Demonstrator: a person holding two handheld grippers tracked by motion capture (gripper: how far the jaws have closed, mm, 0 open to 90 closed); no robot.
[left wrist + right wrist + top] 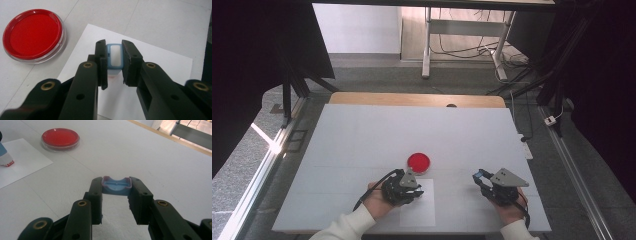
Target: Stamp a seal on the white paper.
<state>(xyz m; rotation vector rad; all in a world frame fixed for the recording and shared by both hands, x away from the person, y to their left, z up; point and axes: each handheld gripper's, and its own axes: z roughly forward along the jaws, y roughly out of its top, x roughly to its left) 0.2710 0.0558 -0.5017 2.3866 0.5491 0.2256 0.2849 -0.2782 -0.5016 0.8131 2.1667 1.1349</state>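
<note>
Stamp (114, 56) btwn left fingers (101, 65).

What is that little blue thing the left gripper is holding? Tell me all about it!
It looks like a small stamp: a light blue, plastic-looking block with a white window on top and a red bottom edge. It stands upright on the white paper, pinched between the left gripper's black jaws. A faint red mark shows on the paper beside it.
</note>
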